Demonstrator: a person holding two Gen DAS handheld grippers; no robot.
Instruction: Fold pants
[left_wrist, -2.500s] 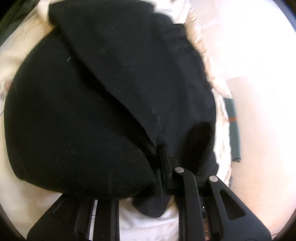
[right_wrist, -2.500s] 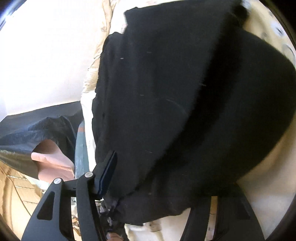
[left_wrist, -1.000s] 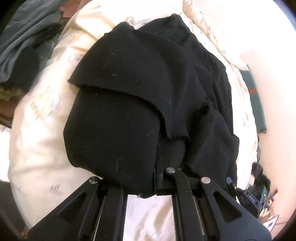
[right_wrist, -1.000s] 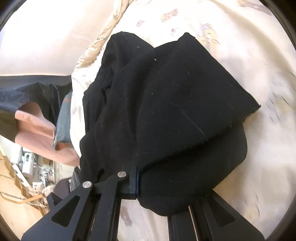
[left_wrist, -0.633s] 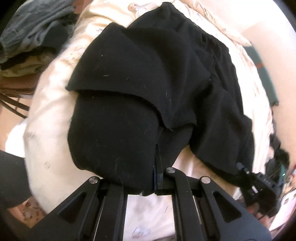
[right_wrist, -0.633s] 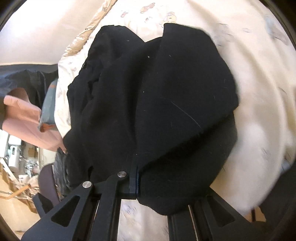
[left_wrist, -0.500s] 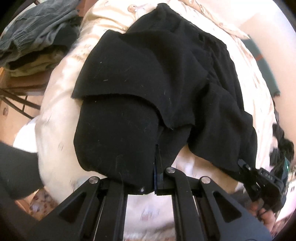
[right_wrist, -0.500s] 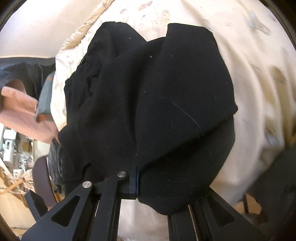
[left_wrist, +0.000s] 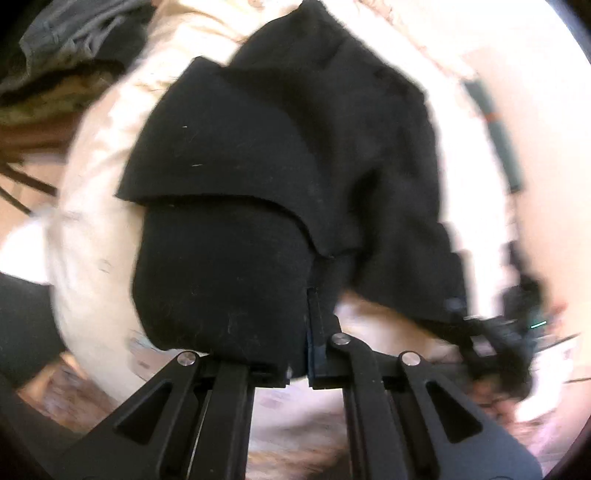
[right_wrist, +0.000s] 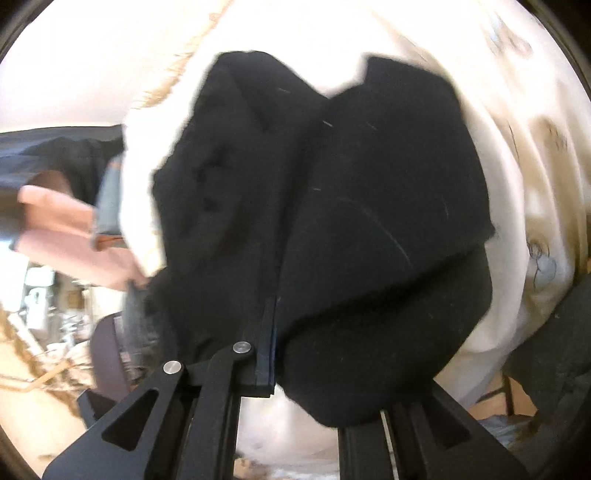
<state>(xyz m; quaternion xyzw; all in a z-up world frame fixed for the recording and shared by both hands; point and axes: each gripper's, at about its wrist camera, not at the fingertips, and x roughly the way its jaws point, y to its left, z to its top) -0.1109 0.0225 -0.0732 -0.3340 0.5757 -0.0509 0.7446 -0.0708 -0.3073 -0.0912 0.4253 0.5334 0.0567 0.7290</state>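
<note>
Left wrist view, nearest the lens: the left gripper (left_wrist: 308, 332) stands with its jaws pressed together on a near edge of the black pants (left_wrist: 280, 177). The cloth drapes over the finger on the left of the picture and hides its pad; the other pad lies flat against the fabric.

Right wrist view, nearest the lens: the right gripper (right_wrist: 271, 343) pinches another near edge of the same pants (right_wrist: 354, 206). Its jaws have just been opening slightly, yet fabric remains between them and the grip appears to hold.

Middle ground: from both pinch points the garment runs away from the tools, up the picture. A rounded lower layer hangs at the fingers, and an upper flap with a straight cut edge overlaps it, so the cloth is already doubled. In the left wrist view the right gripper shows low at the right, blurred, at the garment's other near corner. The two hands thus share one near edge, neither plainly nearer the bulk of the cloth.

Far ground: the pants lie over a cream printed bedsheet (left_wrist: 92, 229), with their far end bunched toward the top of both views. A heap of grey clothing (left_wrist: 74, 40) sits at upper left in the left wrist view; a pink cloth (right_wrist: 70, 236) lies at the left of the right wrist view.

Judgement: the long axis of the garment points away from both grippers, so the coming fold likely carries the held edge forward along that axis, both hands together.
</note>
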